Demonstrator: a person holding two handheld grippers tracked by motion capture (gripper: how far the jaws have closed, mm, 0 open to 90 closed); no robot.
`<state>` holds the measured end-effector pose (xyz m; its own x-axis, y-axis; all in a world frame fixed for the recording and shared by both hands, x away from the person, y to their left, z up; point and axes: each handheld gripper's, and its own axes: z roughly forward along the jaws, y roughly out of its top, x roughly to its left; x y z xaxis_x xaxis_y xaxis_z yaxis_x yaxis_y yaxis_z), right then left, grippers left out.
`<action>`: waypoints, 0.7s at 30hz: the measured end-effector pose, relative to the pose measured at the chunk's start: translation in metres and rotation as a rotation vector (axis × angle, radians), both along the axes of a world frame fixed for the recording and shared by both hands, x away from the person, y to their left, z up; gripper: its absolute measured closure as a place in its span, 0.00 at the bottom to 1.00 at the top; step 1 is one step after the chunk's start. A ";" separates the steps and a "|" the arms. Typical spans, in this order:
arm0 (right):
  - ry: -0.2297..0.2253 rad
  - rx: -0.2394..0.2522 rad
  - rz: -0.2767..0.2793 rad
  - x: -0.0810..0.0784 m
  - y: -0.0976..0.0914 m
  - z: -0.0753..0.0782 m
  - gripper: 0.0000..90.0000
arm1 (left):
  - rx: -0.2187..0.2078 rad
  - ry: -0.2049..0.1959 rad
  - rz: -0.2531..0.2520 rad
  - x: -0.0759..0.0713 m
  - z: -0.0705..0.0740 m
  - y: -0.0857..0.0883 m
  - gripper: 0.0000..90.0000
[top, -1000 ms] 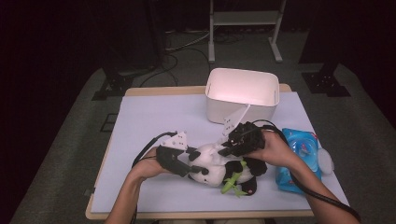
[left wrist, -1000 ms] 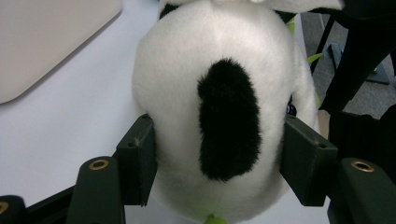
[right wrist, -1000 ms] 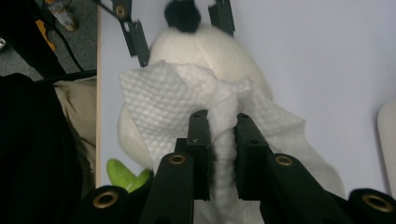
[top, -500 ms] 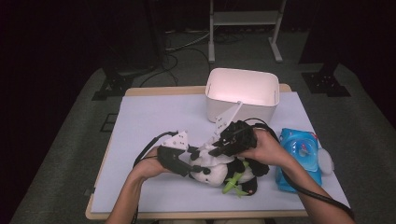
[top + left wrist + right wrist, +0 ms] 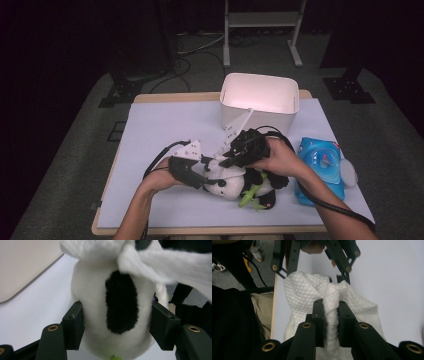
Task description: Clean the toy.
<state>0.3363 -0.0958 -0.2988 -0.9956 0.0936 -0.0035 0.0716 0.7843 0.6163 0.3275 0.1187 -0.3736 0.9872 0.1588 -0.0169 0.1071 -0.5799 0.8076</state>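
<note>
Two Grippers Working a Wipe Over the Panda

Left gripper (image 5: 117, 315) is clamping the plush panda (image 5: 235, 180) on the table (image 5: 150, 140). Right gripper (image 5: 331, 315) is pinching a white wipe (image 5: 307, 292) against it. Wiping seems underway; the white bin (image 5: 260, 97) is waiting behind.

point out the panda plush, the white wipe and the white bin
panda plush (image 5: 121, 302), left gripper view, black patch on its white head.
white wipe (image 5: 305, 293), right gripper view, textured upper fold.
white bin (image 5: 260, 111), high view, front wall.

Panda toy (image 5: 235, 182) lies before the tub (image 5: 260, 100), left of the wipes pack (image 5: 320, 167).
</note>
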 end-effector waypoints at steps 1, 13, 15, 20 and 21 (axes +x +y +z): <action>0.004 0.001 -0.007 0.001 -0.004 -0.001 0.87 | 0.000 0.002 0.001 0.000 0.000 0.000 0.40; 0.034 -0.004 -0.089 0.004 -0.045 -0.012 0.86 | -0.022 0.010 0.006 0.000 0.001 0.000 0.40; 0.030 0.009 -0.091 0.003 -0.046 -0.010 0.86 | -0.018 0.004 0.006 0.000 0.003 -0.001 0.40; 0.015 0.030 -0.059 0.001 -0.035 -0.002 0.86 | -0.025 0.001 0.004 -0.001 0.004 -0.002 0.40; 0.008 0.032 -0.050 0.001 -0.031 -0.001 0.86 | -0.027 0.000 0.004 -0.002 0.004 -0.002 0.40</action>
